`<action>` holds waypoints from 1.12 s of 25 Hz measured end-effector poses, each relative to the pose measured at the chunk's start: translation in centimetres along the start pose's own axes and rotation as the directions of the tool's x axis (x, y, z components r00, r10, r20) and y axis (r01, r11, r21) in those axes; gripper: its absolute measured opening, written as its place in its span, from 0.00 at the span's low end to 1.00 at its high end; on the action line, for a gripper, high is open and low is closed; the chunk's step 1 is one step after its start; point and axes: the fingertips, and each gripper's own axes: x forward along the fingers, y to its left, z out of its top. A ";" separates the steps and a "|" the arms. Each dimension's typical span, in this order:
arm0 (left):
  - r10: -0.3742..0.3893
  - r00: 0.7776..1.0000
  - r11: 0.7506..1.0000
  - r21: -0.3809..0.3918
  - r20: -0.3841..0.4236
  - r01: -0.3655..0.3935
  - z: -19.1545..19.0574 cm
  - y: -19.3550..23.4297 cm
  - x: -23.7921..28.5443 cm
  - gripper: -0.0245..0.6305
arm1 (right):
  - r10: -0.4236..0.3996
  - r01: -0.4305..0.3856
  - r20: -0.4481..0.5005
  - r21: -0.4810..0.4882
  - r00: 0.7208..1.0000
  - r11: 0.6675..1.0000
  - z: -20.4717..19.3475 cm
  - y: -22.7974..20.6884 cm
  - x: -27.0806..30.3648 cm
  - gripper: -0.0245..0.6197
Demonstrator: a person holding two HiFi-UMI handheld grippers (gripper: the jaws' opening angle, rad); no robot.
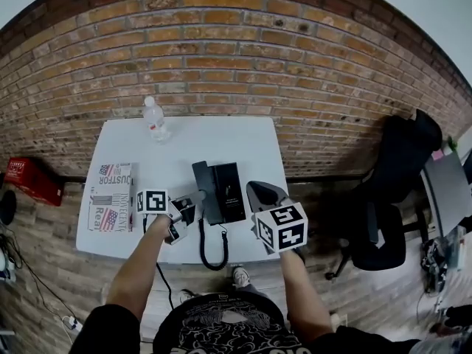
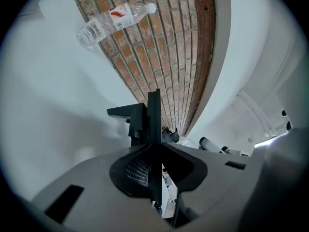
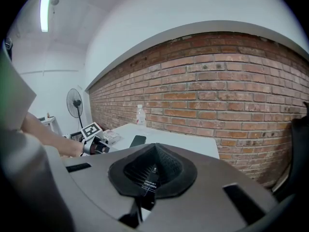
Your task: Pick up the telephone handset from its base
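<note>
A black telephone base [image 1: 230, 192] lies on the white table [image 1: 221, 139]. Its black handset [image 1: 201, 185] runs along the base's left side. My left gripper [image 1: 193, 200] is shut on the handset's lower half. In the left gripper view the handset [image 2: 153, 111] stands edge-on between the pads of that gripper [image 2: 154, 146], slightly above the tabletop. The coiled cord [image 1: 212, 251] hangs off the table's front edge. My right gripper [image 1: 252, 188] is just right of the base, and in its own view its jaws [image 3: 154, 146] stand together with nothing held.
A clear water bottle [image 1: 153, 118] stands at the table's back left. A printed carton [image 1: 110, 196] lies at the left edge. A red crate [image 1: 33, 181] sits on the floor to the left, a black office chair [image 1: 391, 190] to the right.
</note>
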 end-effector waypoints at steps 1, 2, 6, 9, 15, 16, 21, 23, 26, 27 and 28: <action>0.000 1.000 1.000 0.006 0.011 0.000 0.2 -0.2 -0.3 0.15 | 0.004 -0.004 0.002 0.000 1.000 1.000 0.0 0.1 0.0 0.04; -0.003 1.000 1.000 0.010 0.026 0.003 0.5 -0.6 -0.5 0.15 | 0.007 -0.007 0.003 -0.001 1.000 1.000 0.1 0.1 0.0 0.04; -0.009 0.995 1.000 0.027 0.101 0.006 1.9 -2.1 -1.9 0.15 | 0.030 -0.030 0.013 -0.007 0.999 1.000 0.6 0.7 0.3 0.04; -0.002 0.990 0.998 0.067 0.142 -0.007 3.0 -3.4 -3.0 0.15 | 0.049 -0.048 0.021 -0.016 0.999 0.999 1.1 1.2 0.6 0.04; -0.026 0.969 0.991 0.134 0.244 -0.007 5.7 -6.8 -5.7 0.15 | 0.085 -0.083 0.040 -0.033 0.996 0.996 2.2 2.3 1.3 0.04; -0.034 0.965 0.990 0.140 0.261 -0.003 6.1 -7.4 -6.1 0.15 | 0.090 -0.088 0.044 -0.036 0.995 0.995 2.5 2.4 1.4 0.04; -0.013 0.938 0.978 0.199 0.347 -0.060 7.6 -9.4 -8.6 0.15 | 0.113 -0.109 0.065 -0.051 0.992 0.993 3.5 2.9 1.6 0.04; 0.016 0.924 0.971 0.215 0.382 -0.105 8.1 -9.8 -9.8 0.15 | 0.121 -0.117 0.073 -0.055 0.990 0.992 4.0 3.0 1.8 0.04; -0.025 0.899 0.982 0.179 0.438 -0.060 8.6 -11.3 -11.0 0.15 | 0.132 -0.127 0.085 -0.061 0.988 0.990 4.7 3.3 2.1 0.04; -0.006 0.891 0.978 0.187 0.455 -0.088 8.9 -11.4 -11.8 0.15 | 0.136 -0.130 0.090 -0.064 0.987 0.989 4.9 3.4 2.2 0.04; 0.027 0.882 0.970 0.201 0.471 -0.136 9.2 -11.2 -12.7 0.15 | 0.140 -0.134 0.094 -0.067 0.986 0.989 5.2 3.5 2.3 0.04</action>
